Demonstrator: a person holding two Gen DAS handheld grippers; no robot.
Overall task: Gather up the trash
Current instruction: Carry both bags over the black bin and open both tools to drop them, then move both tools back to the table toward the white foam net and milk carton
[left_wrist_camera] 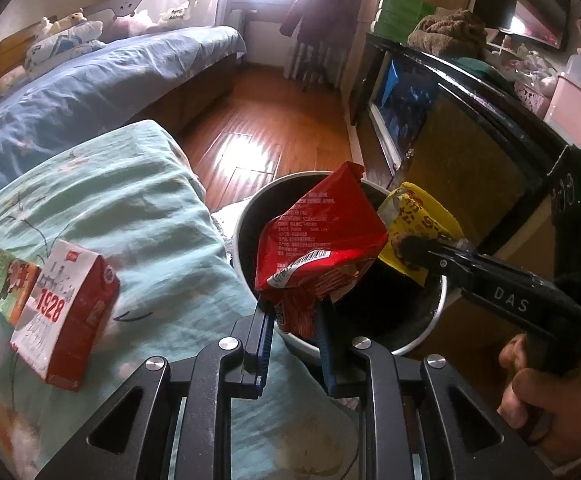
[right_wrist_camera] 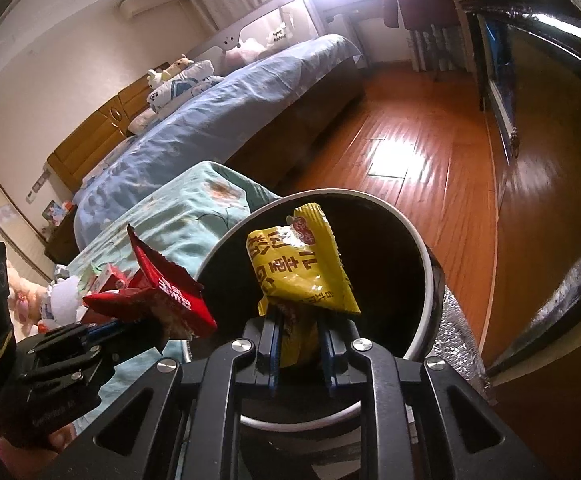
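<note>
Just ahead of both pairs of tongs stands the round white-rimmed waste bin with a dark inside (left_wrist_camera: 436, 312), set on the wooden floor against the corner of the bed with the pale green flowered cover (left_wrist_camera: 122, 216). The left gripper (left_wrist_camera: 296, 312) is clenched on the lower end of a crumpled red foil snack wrapper (left_wrist_camera: 322, 240), which stands up from the jaws and hangs over the near side of the bin's mouth. The right gripper (right_wrist_camera: 300, 344) pinches the bottom of a crinkled yellow plastic snack packet (right_wrist_camera: 302, 268), held upright over the open bin; its blue pads sit close against the packet, though the grip looks light.

Both pieces seem held by their ends so that they hang free and will drop cleanly once let go. Both tools tilt downward toward the bin, side by side, the right one coming in from the right of the left tool's view, with a hand (left_wrist_camera: 530, 396) wrapped round its handle.

Left of the left tongs, well apart from the bin, a red and white cardboard carton printed 1928 (left_wrist_camera: 66, 312) lies on the bed cover, touching a green and orange carton (left_wrist_camera: 8, 284). These look like trash still to collect.
</note>
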